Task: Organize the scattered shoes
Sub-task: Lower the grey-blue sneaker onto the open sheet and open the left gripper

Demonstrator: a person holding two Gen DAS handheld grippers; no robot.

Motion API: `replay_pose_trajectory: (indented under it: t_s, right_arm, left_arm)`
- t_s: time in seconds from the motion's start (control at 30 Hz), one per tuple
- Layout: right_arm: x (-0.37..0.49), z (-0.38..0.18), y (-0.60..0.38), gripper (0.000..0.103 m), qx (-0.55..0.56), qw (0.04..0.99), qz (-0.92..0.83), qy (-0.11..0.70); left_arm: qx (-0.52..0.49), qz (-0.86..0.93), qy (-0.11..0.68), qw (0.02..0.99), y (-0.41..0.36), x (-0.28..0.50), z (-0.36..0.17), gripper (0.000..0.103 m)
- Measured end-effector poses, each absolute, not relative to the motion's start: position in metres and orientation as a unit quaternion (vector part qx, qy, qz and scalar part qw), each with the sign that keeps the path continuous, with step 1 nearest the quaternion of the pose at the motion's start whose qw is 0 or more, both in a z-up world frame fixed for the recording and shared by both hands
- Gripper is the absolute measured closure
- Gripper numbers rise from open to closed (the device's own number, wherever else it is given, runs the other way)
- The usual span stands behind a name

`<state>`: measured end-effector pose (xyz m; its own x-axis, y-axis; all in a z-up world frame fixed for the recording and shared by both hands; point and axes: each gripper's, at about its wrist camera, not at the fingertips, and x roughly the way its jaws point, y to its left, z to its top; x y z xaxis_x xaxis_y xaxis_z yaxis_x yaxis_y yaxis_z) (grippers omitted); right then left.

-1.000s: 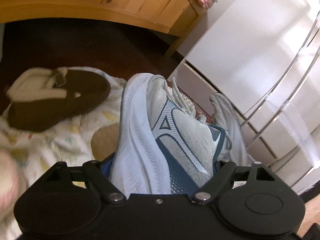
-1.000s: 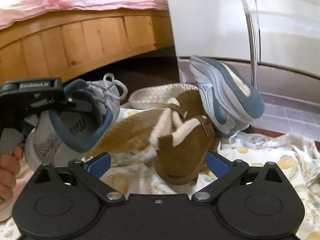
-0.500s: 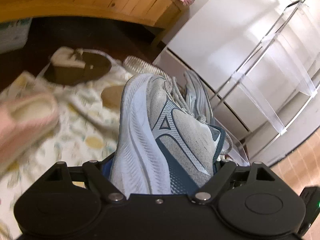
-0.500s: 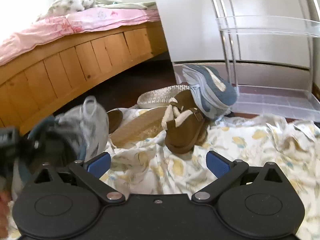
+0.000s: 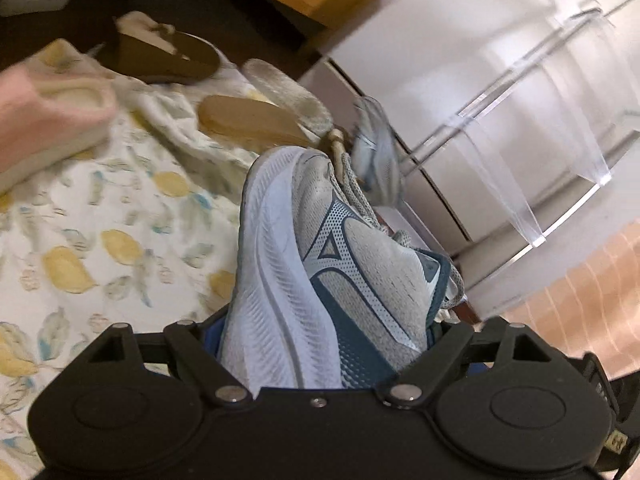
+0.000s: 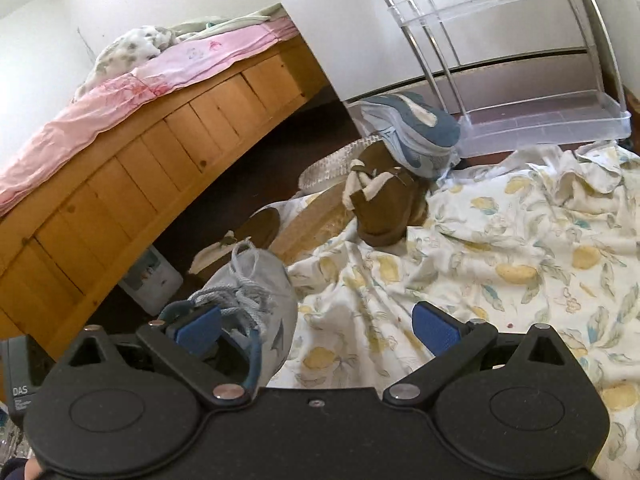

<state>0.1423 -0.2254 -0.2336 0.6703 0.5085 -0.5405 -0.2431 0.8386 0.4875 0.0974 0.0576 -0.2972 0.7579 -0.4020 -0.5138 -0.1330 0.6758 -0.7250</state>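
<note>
A grey and blue sneaker (image 5: 320,280) lies sole-left between the fingers of my left gripper (image 5: 328,332), which is shut on its heel end above the lemon-print sheet (image 5: 100,240). In the right wrist view the same sneaker (image 6: 256,280) shows at lower left, just behind one blue pad (image 6: 198,328). My right gripper (image 6: 318,328) is open and holds nothing. The matching sneaker (image 6: 412,132) rests tipped over on a brown fur-lined slipper (image 6: 384,204) beside the clear rack (image 6: 540,120). A second brown slipper (image 5: 168,52) lies farther left.
A pink slipper (image 5: 48,112) sits at the left edge of the sheet. A tan upturned sole (image 5: 248,120) and a pale ribbed sole (image 5: 284,92) lie among the shoes. A wooden bed frame (image 6: 160,152) runs along the left. A white cabinet (image 5: 440,40) stands behind the rack.
Both grippers have drawn back from the shoe pile. The left one carried the sneaker away with it; the rack and pink slipper came into its view. The right gripper rolled and rose.
</note>
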Motion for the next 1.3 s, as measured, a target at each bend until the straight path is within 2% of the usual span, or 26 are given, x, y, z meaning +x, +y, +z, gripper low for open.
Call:
replay_pose_trajectory:
  t_s: [0.3,0.5,0.57,0.67,0.97,1.1,1.3]
  right_arm:
    - [0.139,-0.235,-0.223,0.000,0.181,0.897,0.200,0.350]
    - [0.142,-0.239,-0.220,0.000,0.174,0.892,0.210,0.359]
    - [0.144,-0.241,-0.218,0.000,0.170,0.890,0.214,0.364]
    - [0.144,-0.242,-0.211,0.000,0.157,0.888,0.225,0.368]
    - [0.138,-0.242,-0.185,0.000,0.083,0.885,0.253,0.381]
    - [0.137,-0.243,-0.171,0.000,0.046,0.887,0.241,0.391]
    - [0.138,-0.247,-0.141,0.001,0.018,0.871,0.234,0.432]
  left_arm:
    - [-0.350,-0.116,0.400,0.839,0.046,0.117,-0.336,0.017]
    - [-0.331,-0.099,0.401,0.849,0.053,0.112,-0.334,0.014]
    - [-0.320,-0.077,0.412,0.849,0.060,0.112,-0.330,0.004]
    - [-0.299,-0.052,0.420,0.855,0.069,0.110,-0.321,0.002]
    - [-0.232,-0.019,0.411,0.881,0.077,0.106,-0.289,0.002]
    - [-0.170,0.002,0.426,0.889,0.079,0.103,-0.265,0.002]
    - [-0.127,0.038,0.429,0.894,0.097,0.081,-0.230,0.001]
